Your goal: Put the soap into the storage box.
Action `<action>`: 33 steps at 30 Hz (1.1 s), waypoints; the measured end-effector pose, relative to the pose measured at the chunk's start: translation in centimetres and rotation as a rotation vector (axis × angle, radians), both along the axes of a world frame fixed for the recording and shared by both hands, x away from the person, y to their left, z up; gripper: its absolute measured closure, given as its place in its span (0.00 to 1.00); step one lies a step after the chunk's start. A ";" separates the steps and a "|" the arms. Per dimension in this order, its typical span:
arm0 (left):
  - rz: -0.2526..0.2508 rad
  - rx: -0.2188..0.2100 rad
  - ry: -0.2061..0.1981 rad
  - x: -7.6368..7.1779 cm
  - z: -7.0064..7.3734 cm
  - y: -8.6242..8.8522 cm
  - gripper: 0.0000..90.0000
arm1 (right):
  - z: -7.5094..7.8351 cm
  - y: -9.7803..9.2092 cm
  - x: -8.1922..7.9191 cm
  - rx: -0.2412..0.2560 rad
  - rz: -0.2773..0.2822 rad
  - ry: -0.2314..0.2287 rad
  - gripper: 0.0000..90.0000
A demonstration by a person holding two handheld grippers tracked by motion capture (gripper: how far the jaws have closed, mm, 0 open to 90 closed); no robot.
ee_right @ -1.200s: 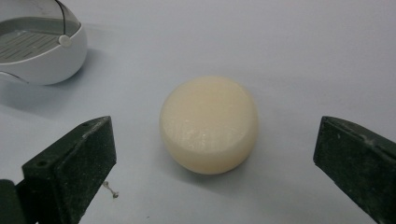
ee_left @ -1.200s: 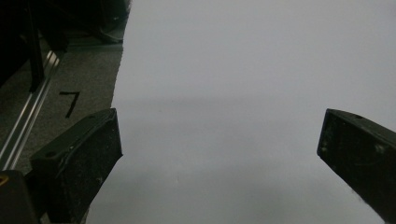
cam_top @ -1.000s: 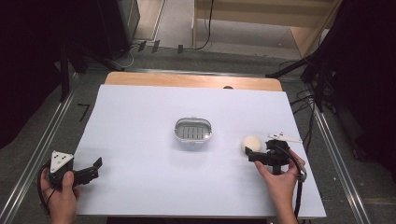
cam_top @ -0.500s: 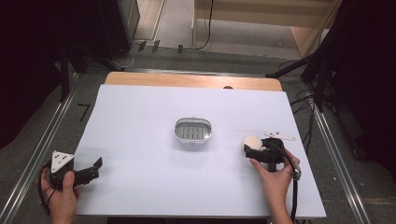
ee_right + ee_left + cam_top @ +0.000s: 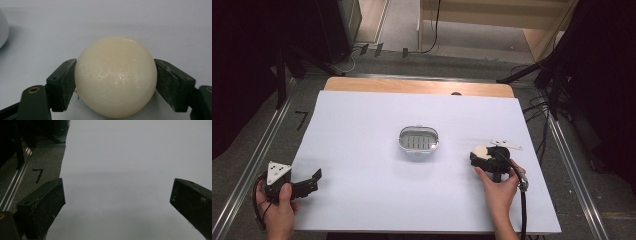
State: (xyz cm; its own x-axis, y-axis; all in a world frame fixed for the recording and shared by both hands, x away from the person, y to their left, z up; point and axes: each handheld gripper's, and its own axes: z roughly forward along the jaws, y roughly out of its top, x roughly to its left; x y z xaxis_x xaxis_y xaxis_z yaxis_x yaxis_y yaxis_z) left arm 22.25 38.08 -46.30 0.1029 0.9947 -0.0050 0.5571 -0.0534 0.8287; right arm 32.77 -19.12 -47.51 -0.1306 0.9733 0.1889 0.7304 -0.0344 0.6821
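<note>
Cream-coloured, glossy, rounded soap bar (image 5: 115, 76) sits pinched between the right gripper (image 5: 482, 159)'s jaws, low over the white desk (image 5: 362, 125), right of the clear oval soap dish (image 5: 418, 139). Slick and curved, it could squirt out under pressure. Left gripper (image 5: 117, 202) jaws are spread, empty.
</note>
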 end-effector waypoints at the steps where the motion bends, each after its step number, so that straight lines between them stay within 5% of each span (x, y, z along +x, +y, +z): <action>1: 0.000 -0.001 0.000 0.0 0.0 0.0 0.00 | -0.2 0.3 0.1 -0.010 -0.012 0.007 0.26; 17: 0.002 -0.001 -0.002 0.0 0.0 0.0 0.00 | 0.0 0.7 0.1 -0.024 0.002 0.020 0.27; 33: 0.004 0.006 -0.003 0.0 0.0 -0.1 0.00 | 3.1 2.4 0.3 -0.005 0.067 -0.040 0.27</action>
State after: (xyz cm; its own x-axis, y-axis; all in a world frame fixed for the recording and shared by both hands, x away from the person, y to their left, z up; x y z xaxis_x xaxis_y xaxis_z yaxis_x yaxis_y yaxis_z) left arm 22.23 37.99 -46.30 0.0993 0.9951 0.0011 0.5551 -0.0563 0.8299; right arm 33.03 -16.72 -44.40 -0.2028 0.9630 0.1773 0.7031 0.0173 0.7109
